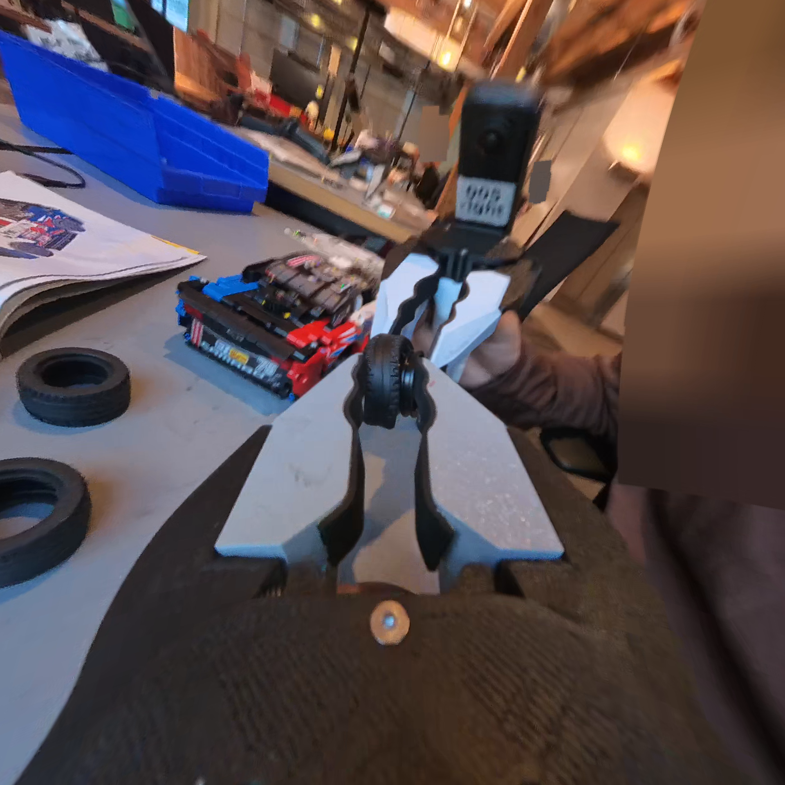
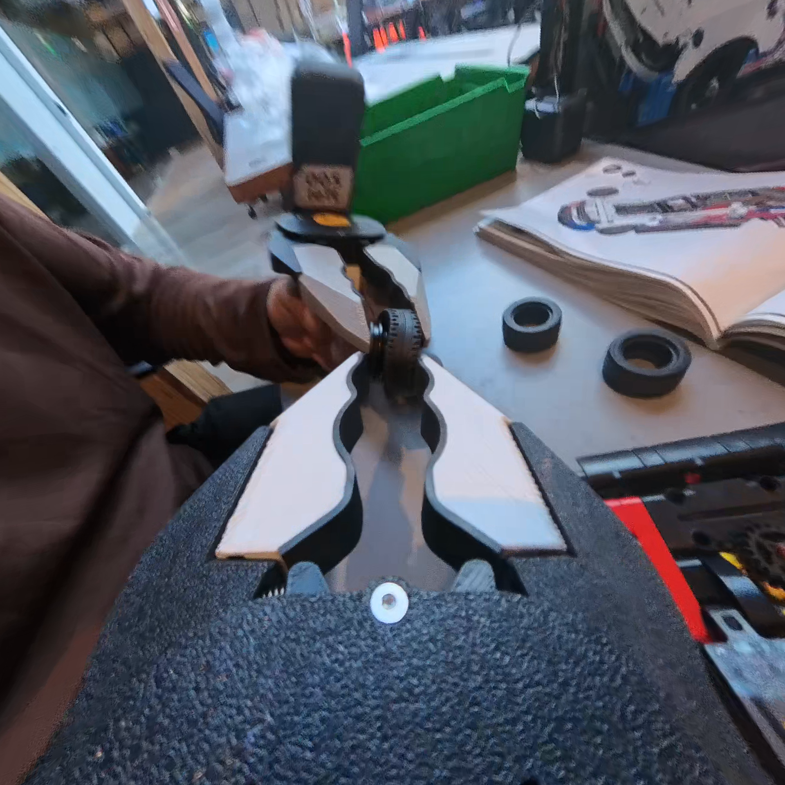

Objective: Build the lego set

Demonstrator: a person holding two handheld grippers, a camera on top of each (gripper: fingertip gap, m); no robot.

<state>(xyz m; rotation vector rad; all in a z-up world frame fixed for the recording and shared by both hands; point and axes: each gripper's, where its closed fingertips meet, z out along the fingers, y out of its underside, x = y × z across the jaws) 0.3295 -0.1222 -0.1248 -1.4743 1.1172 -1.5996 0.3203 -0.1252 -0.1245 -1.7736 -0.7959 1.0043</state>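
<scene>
A small black wheel, a tyre on a rim (image 1: 388, 393), sits upright between the tips of my left gripper (image 1: 388, 374), which is shut on it above the table edge. My right gripper (image 2: 393, 367) faces it from the opposite side, its jaws narrowed around the lower part of the same wheel (image 2: 401, 331). The rim (image 2: 376, 340) pokes out on one side of the tyre. The right gripper also shows in the left wrist view (image 1: 424, 323), held by a hand. The partly built red, blue and black lego car (image 1: 272, 323) lies on the grey table (image 1: 148, 424); it also shows in the right wrist view (image 2: 701, 531).
Two loose black tyres lie on the table (image 1: 74, 386) (image 1: 38, 518), also in the right wrist view (image 2: 532, 323) (image 2: 645, 363). An open instruction booklet (image 1: 85, 250) (image 2: 637, 255) lies behind them. A blue bin (image 1: 140, 136) and a green bin (image 2: 437, 148) stand at the back. The grippers are tip to tip, or close to it.
</scene>
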